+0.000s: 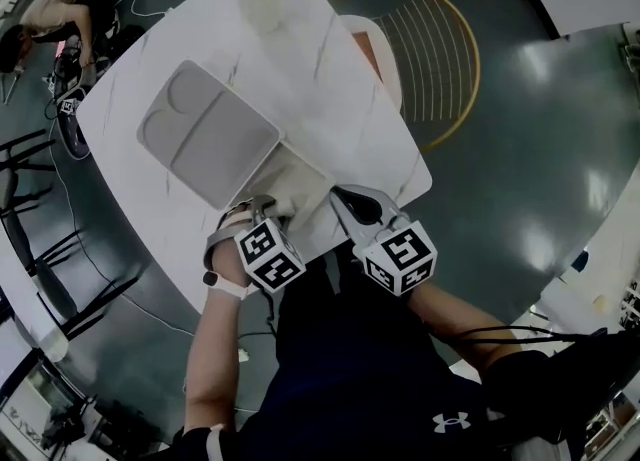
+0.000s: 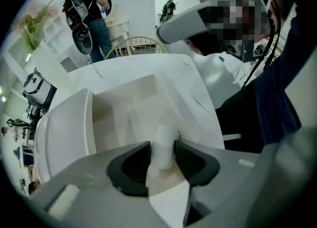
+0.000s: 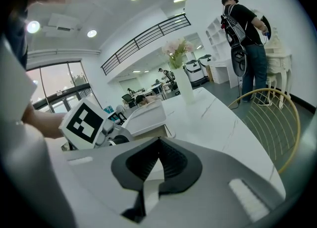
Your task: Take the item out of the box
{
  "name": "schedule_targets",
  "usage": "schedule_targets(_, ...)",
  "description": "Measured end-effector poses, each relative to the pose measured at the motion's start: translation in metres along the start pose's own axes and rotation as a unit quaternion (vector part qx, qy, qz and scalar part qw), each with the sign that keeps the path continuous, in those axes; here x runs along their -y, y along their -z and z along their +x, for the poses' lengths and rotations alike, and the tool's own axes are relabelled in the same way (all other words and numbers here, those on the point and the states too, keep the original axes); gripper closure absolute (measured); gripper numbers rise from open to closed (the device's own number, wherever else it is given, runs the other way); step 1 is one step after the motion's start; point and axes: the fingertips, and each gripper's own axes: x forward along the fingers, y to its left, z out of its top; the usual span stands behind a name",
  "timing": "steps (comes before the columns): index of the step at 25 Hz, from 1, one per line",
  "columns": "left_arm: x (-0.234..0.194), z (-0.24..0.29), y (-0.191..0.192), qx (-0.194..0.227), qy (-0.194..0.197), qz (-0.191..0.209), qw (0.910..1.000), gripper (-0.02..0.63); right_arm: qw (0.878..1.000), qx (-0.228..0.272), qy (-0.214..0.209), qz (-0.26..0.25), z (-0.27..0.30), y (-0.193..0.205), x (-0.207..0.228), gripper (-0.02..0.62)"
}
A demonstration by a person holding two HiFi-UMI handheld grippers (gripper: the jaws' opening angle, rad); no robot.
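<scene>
While a white tube (image 2: 166,132) stands in the box (image 2: 74,118), the left gripper (image 2: 162,146) points down, jaws apart around it; right gripper (image 3: 159,145) closed.

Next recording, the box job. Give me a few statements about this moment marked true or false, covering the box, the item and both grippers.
1. The box is open, with its lid swung back. True.
2. The right gripper holds the item. False: its jaws are together with nothing between them, and it sits beside the box.
3. A white item in the box stands between the left gripper's jaws. True. Whether the pads press on it is not clear.
4. The vase of flowers stands inside the box. False: it is on the far end of the table, apart from the box.
</scene>
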Motion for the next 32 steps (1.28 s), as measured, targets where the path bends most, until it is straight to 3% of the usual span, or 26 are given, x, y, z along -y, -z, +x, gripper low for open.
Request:
schedule_targets(5, -0.004, -0.005, -0.003, 0.032, -0.003, -0.060, 0.9977, 0.456, 1.000, 0.012, -0.005, -0.010, -0.004, -0.017, -0.009, 0.592)
schedule_targets(8, -0.013, -0.025, -0.008, 0.073, -0.045, -0.093, 0.9920, 0.456, 1.000, 0.018, -0.006, -0.015, -0.009, -0.027, -0.015, 0.592)
schedule_targets(12, -0.023, -0.066, -0.014, 0.137, -0.107, -0.120, 0.9775, 0.456, 0.999, 0.025, -0.012, -0.024, -0.015, -0.035, -0.029, 0.592)
schedule_targets(15, -0.026, -0.100, -0.016, 0.190, -0.140, -0.147, 0.9607, 0.456, 0.999, 0.033, -0.023, -0.034, -0.018, -0.042, -0.044, 0.592)
schedule_targets(23, -0.012, -0.169, 0.006, 0.312, -0.187, -0.243, 0.8993, 0.456, 0.996, 0.052, -0.038, -0.054, -0.029, -0.053, -0.078, 0.593)
schedule_targets(26, -0.013, -0.190, 0.031, 0.349, -0.208, -0.292, 0.8657, 0.456, 0.995, 0.057, -0.052, -0.066, -0.025, -0.055, -0.094, 0.592)
schedule_targets(30, -0.014, -0.217, 0.069, 0.404, -0.229, -0.360, 0.8091, 0.456, 0.992, 0.056, -0.074, -0.082, -0.023, -0.054, -0.120, 0.592)
schedule_targets(32, -0.016, -0.226, 0.089, 0.410, -0.243, -0.384, 0.7908, 0.456, 0.991, 0.057, -0.085, -0.090, -0.022, -0.055, -0.133, 0.593)
